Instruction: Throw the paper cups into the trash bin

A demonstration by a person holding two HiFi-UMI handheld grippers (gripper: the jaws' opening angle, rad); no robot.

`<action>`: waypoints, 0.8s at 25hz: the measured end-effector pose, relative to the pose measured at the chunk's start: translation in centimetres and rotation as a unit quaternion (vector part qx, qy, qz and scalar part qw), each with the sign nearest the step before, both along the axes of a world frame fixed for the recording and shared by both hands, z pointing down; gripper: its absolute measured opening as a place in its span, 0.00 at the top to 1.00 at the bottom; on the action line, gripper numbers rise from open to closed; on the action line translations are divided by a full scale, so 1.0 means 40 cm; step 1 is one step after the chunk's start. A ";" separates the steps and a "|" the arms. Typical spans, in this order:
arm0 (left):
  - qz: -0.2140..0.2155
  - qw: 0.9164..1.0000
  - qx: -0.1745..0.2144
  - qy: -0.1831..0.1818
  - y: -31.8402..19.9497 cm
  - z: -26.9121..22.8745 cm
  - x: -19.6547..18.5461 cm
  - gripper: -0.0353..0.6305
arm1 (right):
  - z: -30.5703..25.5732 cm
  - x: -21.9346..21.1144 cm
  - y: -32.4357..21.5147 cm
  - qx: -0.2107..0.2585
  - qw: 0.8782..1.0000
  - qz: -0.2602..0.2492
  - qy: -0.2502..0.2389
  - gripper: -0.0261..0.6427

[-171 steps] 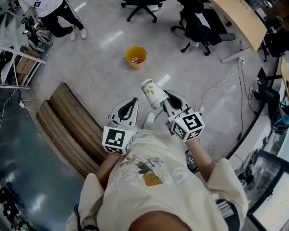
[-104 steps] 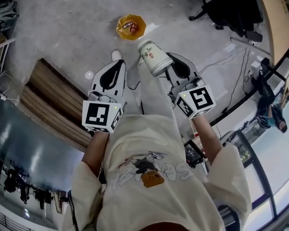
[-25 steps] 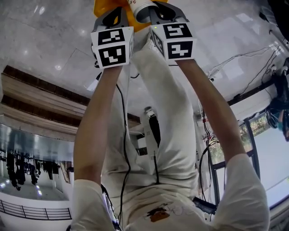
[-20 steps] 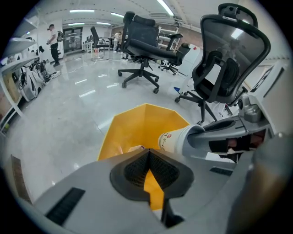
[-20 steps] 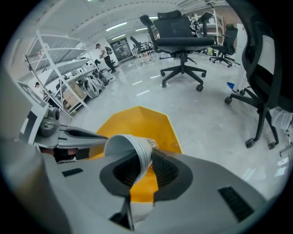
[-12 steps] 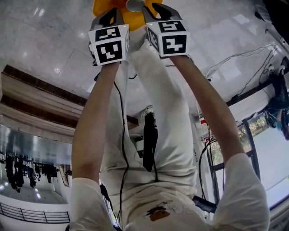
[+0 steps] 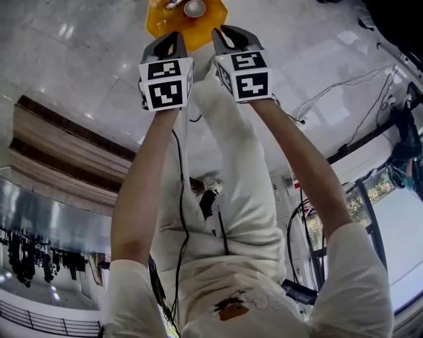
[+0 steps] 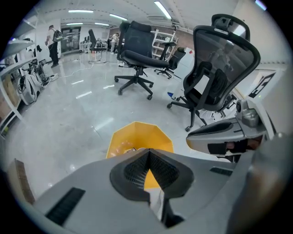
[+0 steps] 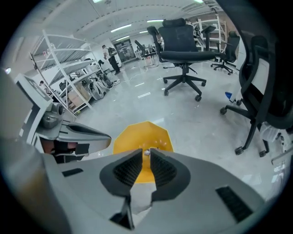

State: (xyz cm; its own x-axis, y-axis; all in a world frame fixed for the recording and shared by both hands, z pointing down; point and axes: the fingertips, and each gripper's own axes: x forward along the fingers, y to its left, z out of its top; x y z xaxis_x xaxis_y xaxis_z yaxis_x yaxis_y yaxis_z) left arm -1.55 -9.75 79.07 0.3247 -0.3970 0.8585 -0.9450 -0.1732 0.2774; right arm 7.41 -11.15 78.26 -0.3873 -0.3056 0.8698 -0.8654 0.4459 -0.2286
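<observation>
One paper cup (image 7: pixel 193 8) now lies inside the yellow trash bin (image 7: pixel 195 34), next to some other scrap. A second ago it was pinched in the right gripper (image 7: pixel 223 31) above the bin. That gripper has since let go; its jaws are closing again with only a narrow gap between them and nothing in it. The left gripper (image 7: pixel 173 35) is alongside, jaws pressed together, empty. Both hang just over the bin's near rim. My read is that this cup's throw is done. No further cups are visible from here.
</observation>
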 end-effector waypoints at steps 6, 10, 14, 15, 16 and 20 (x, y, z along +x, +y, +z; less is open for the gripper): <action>0.001 1.000 0.016 0.011 0.011 -0.185 0.008 0.94 | -0.168 -0.001 0.025 0.008 1.000 0.006 -0.015 0.92; -0.003 0.999 0.027 0.016 0.020 -0.300 -0.002 0.94 | -0.275 -0.017 0.032 0.019 1.000 0.006 -0.022 0.94; -0.005 0.999 0.043 0.025 0.040 -0.426 -0.003 0.94 | -0.407 -0.035 0.031 0.027 0.999 0.015 -0.042 0.95; -0.010 0.998 0.047 0.029 0.044 -0.461 -0.005 0.94 | -0.446 -0.040 0.029 0.032 0.998 0.017 -0.048 0.95; -0.017 0.998 0.049 0.035 0.050 -0.497 -0.008 0.94 | -0.486 -0.047 0.027 0.035 0.998 0.018 -0.055 0.95; -0.028 0.996 0.062 0.057 0.080 -0.641 -0.014 0.94 | -0.660 -0.080 0.030 0.053 0.994 0.022 -0.087 0.95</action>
